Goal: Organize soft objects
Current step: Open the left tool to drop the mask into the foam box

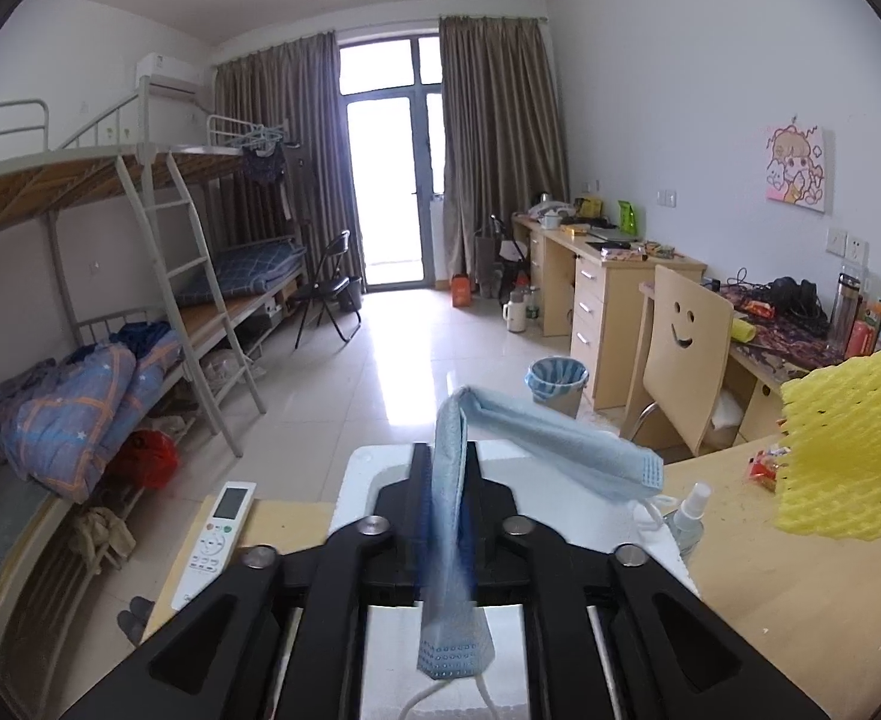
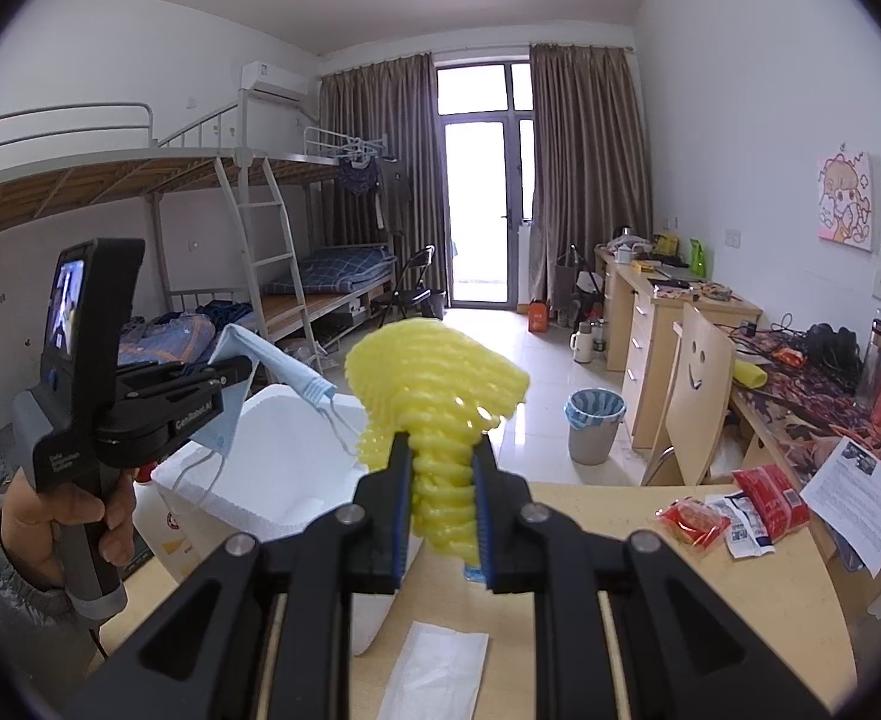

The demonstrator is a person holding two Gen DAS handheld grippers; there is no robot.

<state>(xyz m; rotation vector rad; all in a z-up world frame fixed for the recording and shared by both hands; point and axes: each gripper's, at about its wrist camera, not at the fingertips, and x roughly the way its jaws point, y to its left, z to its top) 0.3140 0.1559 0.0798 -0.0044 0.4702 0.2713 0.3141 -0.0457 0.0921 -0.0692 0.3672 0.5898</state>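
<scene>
Nearest the left wrist camera, the left gripper (image 1: 446, 468) has a pale blue face mask (image 1: 536, 438) standing between its two black fingers; the mask drapes over the tips to the right and hangs down toward the camera with its white ear loops dangling, and whether the blue pads still press on it cannot be told, as the fabric is blurred there. Directly under and ahead of that gripper sits a white foam box (image 1: 374, 480), and just left of it a white remote control (image 1: 215, 540) lies on the pale wooden table (image 1: 770, 570). Right of the fingers, past the box, a small clear spray bottle (image 1: 689, 516) stands on the table. In the right wrist view, the right gripper (image 2: 440, 468) is clamped on a yellow foam net sleeve (image 2: 440, 384), squeezed narrow between the pads and fanning out wide above them. Left of it a hand (image 2: 56, 516) in a grey sleeve holds the other gripper over the foam box. Below the right gripper a white sheet (image 2: 434, 672) lies flat on the table, and to its right are red snack packets (image 2: 734, 510) and a printed paper (image 2: 860, 492). Farther ahead, a wooden chair with a smiling face cut in its back (image 2: 695, 396), a bin with a blue liner (image 2: 595, 426), cluttered desks (image 2: 668, 300) along the right wall, bunk beds (image 2: 170, 192) on the left, and a curtained glass door (image 2: 482, 192) at the far end.
</scene>
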